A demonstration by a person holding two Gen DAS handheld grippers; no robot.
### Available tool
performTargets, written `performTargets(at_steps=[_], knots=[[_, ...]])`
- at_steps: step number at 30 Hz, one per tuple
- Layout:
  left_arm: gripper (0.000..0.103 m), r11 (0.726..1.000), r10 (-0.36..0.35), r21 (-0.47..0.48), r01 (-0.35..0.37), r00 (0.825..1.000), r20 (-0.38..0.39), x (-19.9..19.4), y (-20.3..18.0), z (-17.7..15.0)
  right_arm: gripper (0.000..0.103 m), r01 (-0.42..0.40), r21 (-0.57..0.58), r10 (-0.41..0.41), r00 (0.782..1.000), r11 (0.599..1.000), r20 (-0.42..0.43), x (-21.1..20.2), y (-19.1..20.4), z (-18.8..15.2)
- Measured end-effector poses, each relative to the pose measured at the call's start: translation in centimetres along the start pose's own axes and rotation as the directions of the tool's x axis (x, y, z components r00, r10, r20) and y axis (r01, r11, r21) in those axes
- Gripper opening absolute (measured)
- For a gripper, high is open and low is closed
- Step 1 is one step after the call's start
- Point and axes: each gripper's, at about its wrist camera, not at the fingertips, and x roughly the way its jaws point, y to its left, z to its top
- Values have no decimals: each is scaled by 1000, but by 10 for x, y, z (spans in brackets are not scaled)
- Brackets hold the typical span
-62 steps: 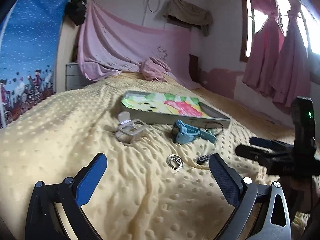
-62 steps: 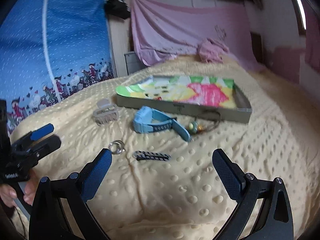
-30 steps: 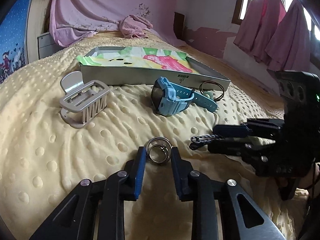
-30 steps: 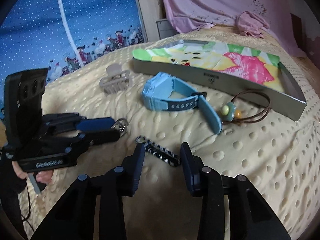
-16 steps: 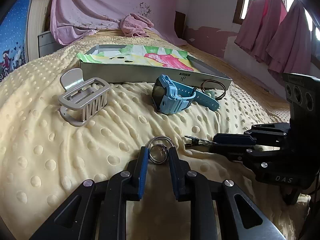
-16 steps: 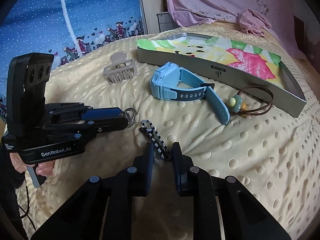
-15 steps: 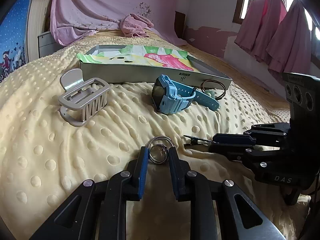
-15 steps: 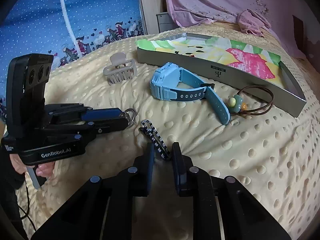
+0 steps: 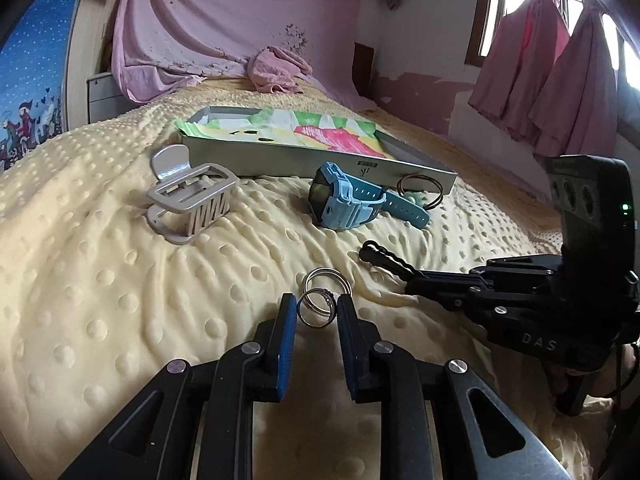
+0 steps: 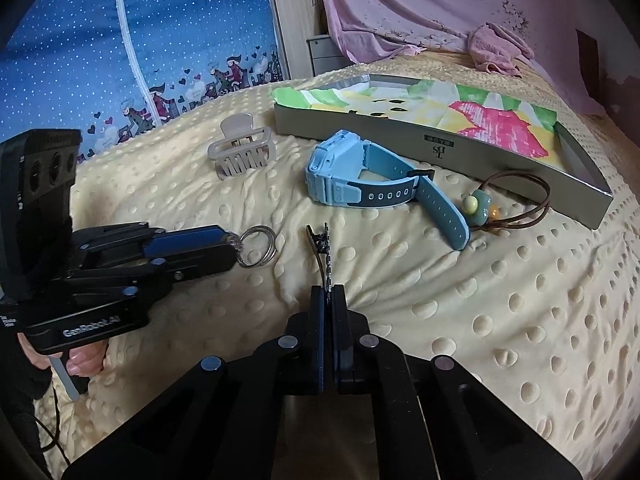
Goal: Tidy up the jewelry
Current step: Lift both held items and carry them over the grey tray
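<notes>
Left wrist view: my left gripper (image 9: 316, 312) has narrowed from wide open onto the linked metal rings (image 9: 320, 300), and its blue pads now pinch them at the near edge of the bed (image 9: 80, 300); they look raised off the blanket, so I judge that pick made; the rings are thin, shiny wire loops, apt to slip. My right gripper (image 9: 404, 276) lies just beside, clamped on a dark hair clip (image 9: 382, 258). Beyond sit a stiff beige claw clip (image 9: 190, 200), a rubbery blue watch (image 9: 352, 202) and the grey tray (image 9: 320, 162) with its bright paper lining.

Right wrist view: my right gripper (image 10: 329, 294) has closed fully on the flat, speckled hair clip (image 10: 324, 256), which now stands on edge instead of lying flat; both pieces seem ready for the tray (image 10: 400, 140); a cord bracelet (image 10: 516, 200) with glossy beads lies against its wall.
</notes>
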Motion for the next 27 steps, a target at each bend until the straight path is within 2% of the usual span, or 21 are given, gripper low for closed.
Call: performTargets(at_steps=[7, 15, 19, 21, 23, 27], knots=[[20, 1000, 1, 5, -1, 999, 46, -9, -2, 0, 3, 16, -13, -15, 999, 1000, 46, -6, 4, 0], [20, 1000, 1, 15, -3, 993, 118, -22, -7, 15, 3, 34, -29, -29, 985, 999, 172, -28, 11, 9], [20, 999, 33, -5, -33, 986, 163, -20, -8, 39, 3, 79, -4, -75, 966, 997, 248, -40, 4, 21], [20, 994, 108, -33, -104, 979, 172, -10, -9, 58, 3, 109, 26, -112, 957, 994, 268, -44, -6, 28], [20, 989, 145, -48, -139, 974, 174, 0, -9, 74, 3, 144, 39, -149, 949, 989, 277, -45, -16, 34], [20, 988, 156, -40, -151, 972, 178, 20, -11, 104, 3, 198, 62, -207, 938, 978, 276, -41, -47, 55]])
